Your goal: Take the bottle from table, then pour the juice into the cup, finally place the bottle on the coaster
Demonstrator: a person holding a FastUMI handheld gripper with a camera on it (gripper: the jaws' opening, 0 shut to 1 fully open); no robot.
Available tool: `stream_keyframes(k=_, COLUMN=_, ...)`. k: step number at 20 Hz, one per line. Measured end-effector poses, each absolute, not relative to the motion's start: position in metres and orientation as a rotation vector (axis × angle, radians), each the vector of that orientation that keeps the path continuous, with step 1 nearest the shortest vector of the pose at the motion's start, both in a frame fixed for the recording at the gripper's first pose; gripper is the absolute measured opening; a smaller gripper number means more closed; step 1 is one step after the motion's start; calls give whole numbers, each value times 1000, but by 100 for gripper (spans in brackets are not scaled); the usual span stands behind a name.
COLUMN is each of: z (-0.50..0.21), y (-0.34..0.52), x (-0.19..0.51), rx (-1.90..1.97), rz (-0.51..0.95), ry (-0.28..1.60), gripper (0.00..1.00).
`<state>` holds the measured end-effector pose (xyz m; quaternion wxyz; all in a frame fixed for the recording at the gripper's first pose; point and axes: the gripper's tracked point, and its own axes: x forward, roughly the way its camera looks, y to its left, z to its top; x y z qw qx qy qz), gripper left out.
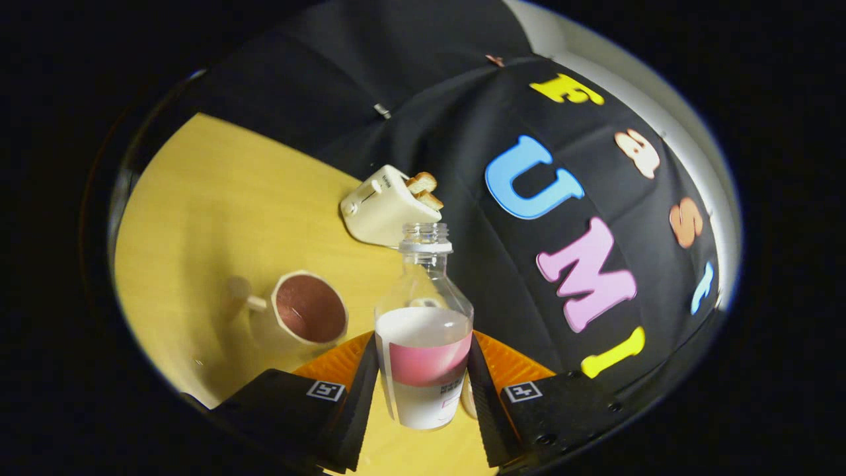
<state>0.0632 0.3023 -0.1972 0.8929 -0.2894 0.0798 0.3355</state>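
Observation:
A clear plastic bottle (423, 344) with a white and pink label stands between the fingers of my gripper (423, 360), which is shut on its lower body. The bottle has no cap on its neck (426, 237), and its upper part looks empty. A cream cup (276, 330) with a handle sits on the wooden table (218, 198), to the left of the fingers and a little ahead of them. Reddish-brown liquid (310, 307) fills the cup's inside. A pale rounded shape behind the bottle's shoulder (426, 302) is too distorted to name.
A cream toaster (380, 208) with toast slices in its slots stands beyond the bottle, near the booth's black cloth wall. The table appears tilted, so the gripper is rolled to one side. Bare wood stretches left of the cup and the toaster.

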Motion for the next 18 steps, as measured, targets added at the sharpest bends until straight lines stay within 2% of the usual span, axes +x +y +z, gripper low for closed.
stream_keyframes(k=4, z=-180, y=294, x=71, rx=-246, rz=647, ry=215, gripper=72)
stream_keyframes(k=7, z=-160, y=282, x=82, rx=-43, rz=597, ry=183, gripper=73)
stream_keyframes(k=12, z=-147, y=265, x=129, rx=113, rz=541, ry=142, gripper=72)
stream_keyframes(k=18, z=-194, y=244, x=189, rx=191, rz=424, ry=166, gripper=73)
